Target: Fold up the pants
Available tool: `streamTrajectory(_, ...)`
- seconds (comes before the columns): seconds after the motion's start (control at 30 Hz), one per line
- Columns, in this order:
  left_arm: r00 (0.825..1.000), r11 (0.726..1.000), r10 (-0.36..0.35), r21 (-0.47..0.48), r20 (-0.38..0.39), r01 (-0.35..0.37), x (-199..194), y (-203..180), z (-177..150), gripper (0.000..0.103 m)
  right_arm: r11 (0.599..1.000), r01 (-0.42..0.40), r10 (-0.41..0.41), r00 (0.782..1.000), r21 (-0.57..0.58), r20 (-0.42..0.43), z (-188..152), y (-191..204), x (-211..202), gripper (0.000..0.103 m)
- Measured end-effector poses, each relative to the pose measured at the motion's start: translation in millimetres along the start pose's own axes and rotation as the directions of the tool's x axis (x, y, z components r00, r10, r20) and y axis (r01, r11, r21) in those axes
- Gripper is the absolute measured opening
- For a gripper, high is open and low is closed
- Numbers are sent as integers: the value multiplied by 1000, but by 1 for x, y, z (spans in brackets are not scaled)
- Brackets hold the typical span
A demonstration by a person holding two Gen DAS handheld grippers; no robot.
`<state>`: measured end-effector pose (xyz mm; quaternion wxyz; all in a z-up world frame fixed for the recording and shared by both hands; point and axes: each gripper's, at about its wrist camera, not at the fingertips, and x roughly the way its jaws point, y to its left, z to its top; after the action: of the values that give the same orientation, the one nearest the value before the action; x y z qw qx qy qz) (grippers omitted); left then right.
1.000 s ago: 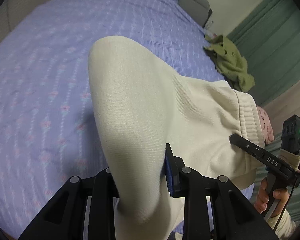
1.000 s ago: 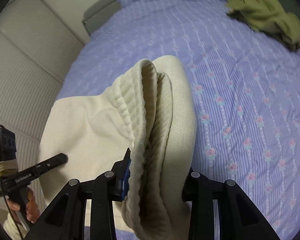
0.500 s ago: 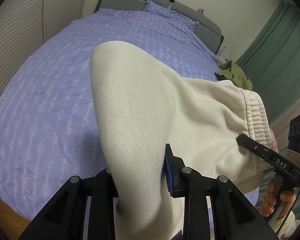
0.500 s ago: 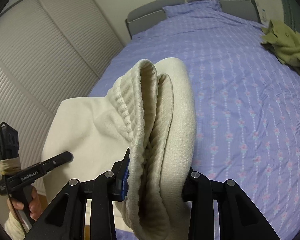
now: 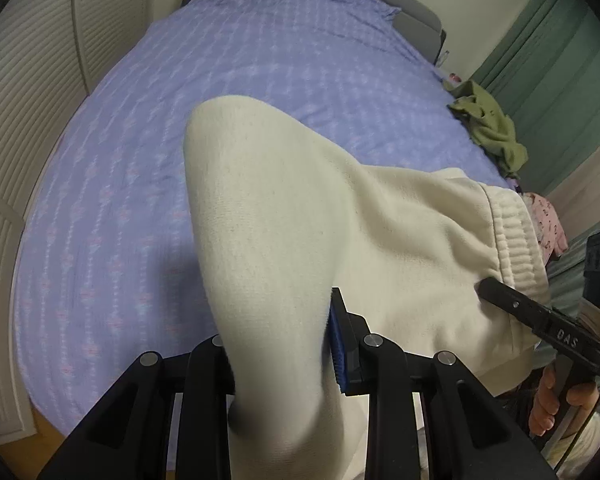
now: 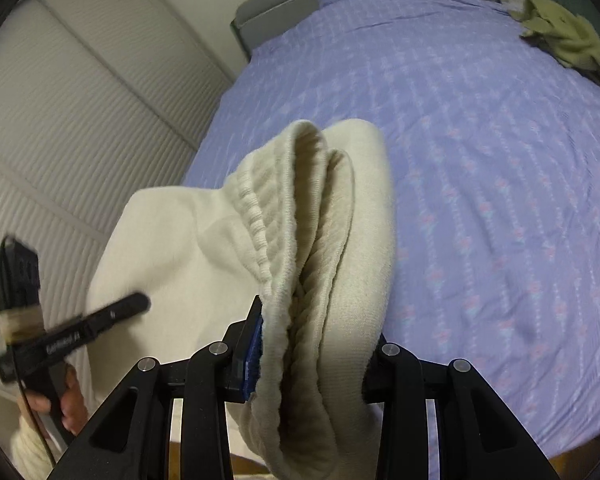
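Presently, item one: left tool (image 5: 278,364), jaws closed on a bunched fold of the cream pants (image 5: 300,220); a blue pad (image 5: 337,354) presses the fabric on one side, the opposite finger sits hidden behind cloth. Item two: right tool (image 6: 312,360), jaws likewise clamped, gripping the ribbed waistband (image 6: 300,220) of the same pants, folded double between the pads. Each tool appears in the other's view at the frame edge, its handle held by a hand (image 5: 556,400) in a pale sleeve (image 6: 32,452).

Item three: cream pants, soft knit, lifted clear of the bed and hanging stretched between the two tools; the cloth spans from the left grip across to the waistband at the right grip, with slack draping below each pair of jaws.

Item four: bed (image 5: 240,80), covered in a lilac sheet with rows of small pink motifs, grey headboard (image 6: 276,4) at the far end.

Item five: olive-green garment (image 5: 488,124), crumpled, lying at the bed's far right edge, well apart from the pants. Pink patterned cloth (image 5: 548,224) just behind the waistband.

Item six: louvred white wardrobe doors (image 6: 80,100) on the left; green curtain (image 5: 560,60) on the right.
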<state>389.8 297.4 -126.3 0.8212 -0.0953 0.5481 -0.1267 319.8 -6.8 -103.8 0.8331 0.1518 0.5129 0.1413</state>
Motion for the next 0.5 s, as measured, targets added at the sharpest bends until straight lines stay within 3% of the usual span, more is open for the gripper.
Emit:
streamTrajectory(0.27, 998, 1000, 26, -16, -49, -27, 16, 81, 4, 28, 997, 22, -28, 996, -80, -80, 2, 59, 62, 36)
streamTrajectory(0.5, 992, 998, 61, 24, -108, -59, 51, 145, 31, 28, 996, 30, -46, 982, -84, -184, 17, 96, 155, 36)
